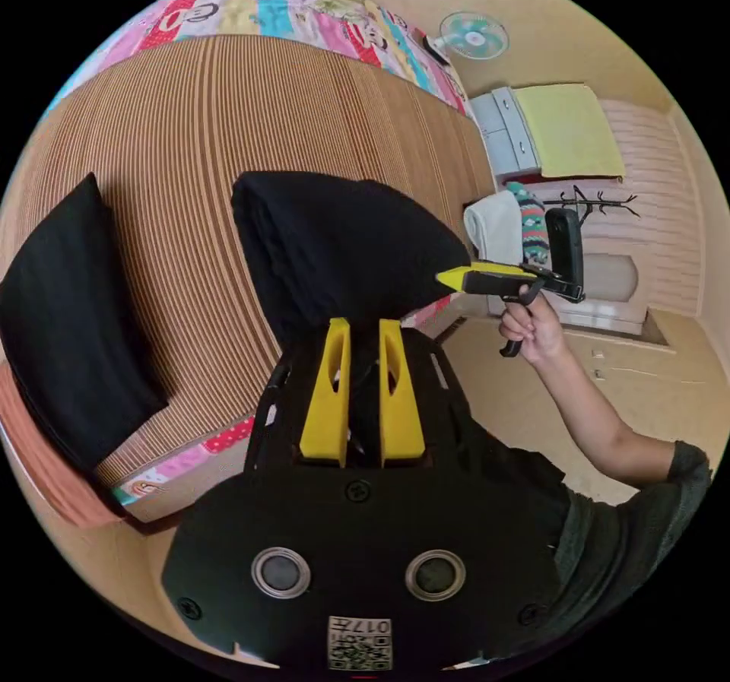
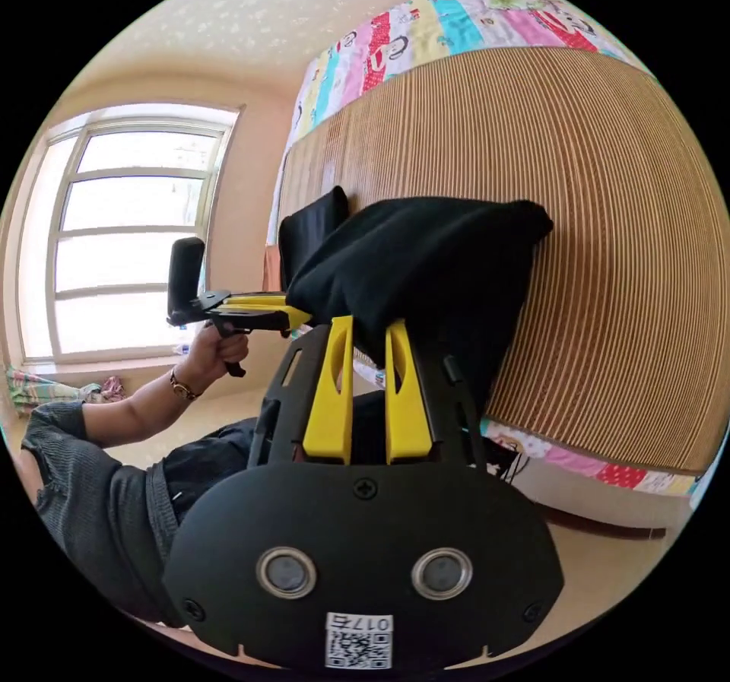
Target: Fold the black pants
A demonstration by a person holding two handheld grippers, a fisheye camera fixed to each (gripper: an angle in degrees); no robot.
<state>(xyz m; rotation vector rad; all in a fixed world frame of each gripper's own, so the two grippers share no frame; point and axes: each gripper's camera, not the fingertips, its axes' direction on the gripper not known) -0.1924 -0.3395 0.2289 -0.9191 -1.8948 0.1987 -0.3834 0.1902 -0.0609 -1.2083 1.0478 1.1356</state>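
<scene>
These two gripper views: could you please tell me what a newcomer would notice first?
The black pants, bunched and lifted over the ribbed brown mat, pinched at opposite edges by the left tongs and right tongs. A second black folded garment lies on the mat in the left gripper view.

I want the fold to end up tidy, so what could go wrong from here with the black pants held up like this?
1. Both tongs, left and right, pinch only one edge of the black pants; the hanging layers could slide apart.
2. The grip looks shallow, so a tug might pull the cloth free.
3. The other black folded item lies close on the striped mat; the pants could land on it.
</scene>
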